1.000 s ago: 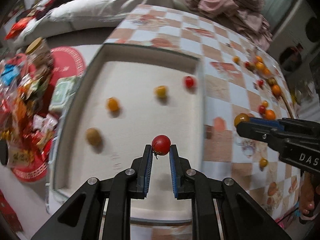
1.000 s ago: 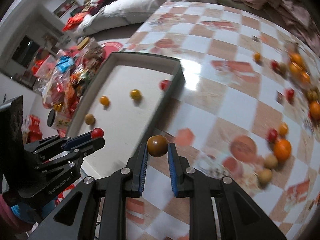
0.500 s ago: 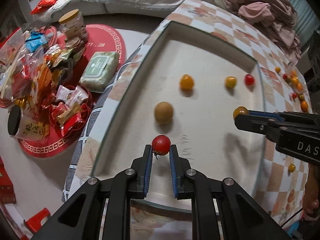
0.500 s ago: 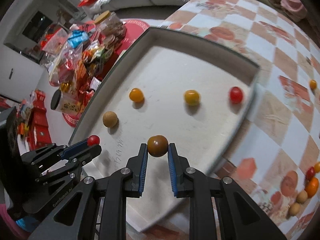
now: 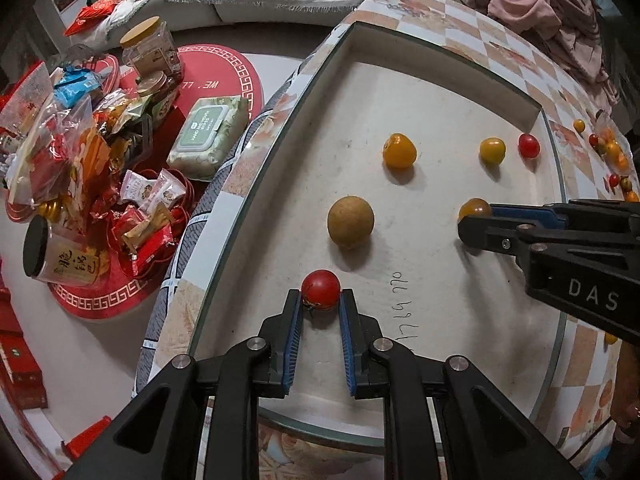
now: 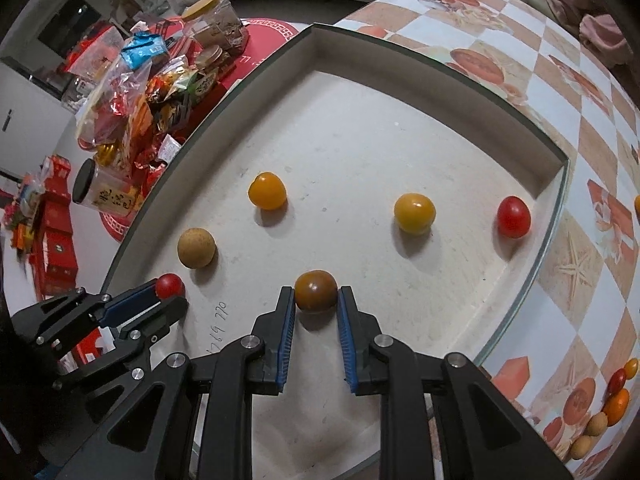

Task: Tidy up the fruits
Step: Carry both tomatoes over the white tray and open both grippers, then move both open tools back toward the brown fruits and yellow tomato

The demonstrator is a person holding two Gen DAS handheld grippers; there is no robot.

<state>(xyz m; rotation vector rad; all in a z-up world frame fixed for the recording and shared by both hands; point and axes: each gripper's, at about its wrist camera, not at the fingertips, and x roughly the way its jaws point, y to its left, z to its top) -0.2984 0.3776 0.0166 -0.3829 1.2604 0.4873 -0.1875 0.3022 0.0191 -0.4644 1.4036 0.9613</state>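
Inside the shallow white tray [image 6: 400,120] a tan longan [image 6: 196,247], an orange kumquat [image 6: 267,191], a yellow tomato [image 6: 414,207] and a red tomato [image 6: 513,216] are lying apart. Above it, the left gripper [image 5: 320,304] is clamping a red cherry tomato [image 5: 321,284], and the right gripper [image 6: 316,300] is clamping a brown tomato [image 6: 315,290].

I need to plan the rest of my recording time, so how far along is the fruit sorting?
Done: four fruits lie apart in the tray: a tan one, two yellow-orange ones and a red tomato. In hand: the left gripper holds a red tomato, the right gripper a brown tomato, both over the tray. Left: more fruits wait on the checkered table.
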